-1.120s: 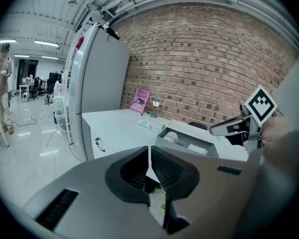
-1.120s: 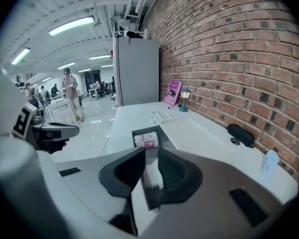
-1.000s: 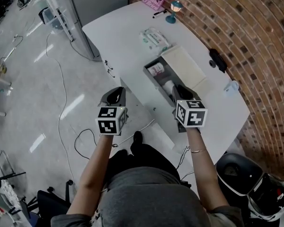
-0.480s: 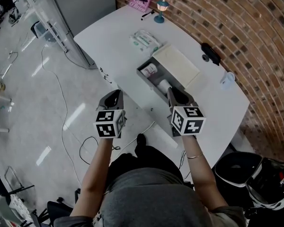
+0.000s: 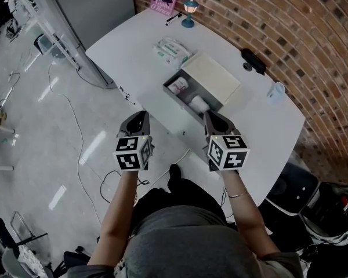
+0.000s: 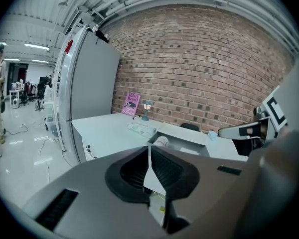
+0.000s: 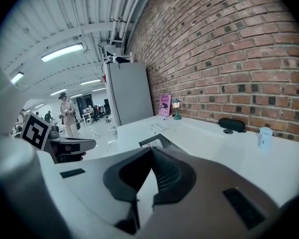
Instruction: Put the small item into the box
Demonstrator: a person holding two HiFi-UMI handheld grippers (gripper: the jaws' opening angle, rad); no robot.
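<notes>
Both shut on nothing: left gripper [image 5: 142, 114] and right gripper [image 5: 212, 115], held lower centre off the table [image 5: 133, 45], with nothing to carry; small item [image 5: 199, 103] apparently lying inside the box [image 5: 175, 98], frame centre.

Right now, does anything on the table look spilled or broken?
Nothing stands out. The open gray box sits flat on the white table, a small white item lies inside, and nothing looks spilled or damaged.

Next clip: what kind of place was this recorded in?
Probably an open-plan office or lab: a white table against a brick wall, loose cables on a glossy floor, and exposed ceiling pipes with strip lights.
</notes>
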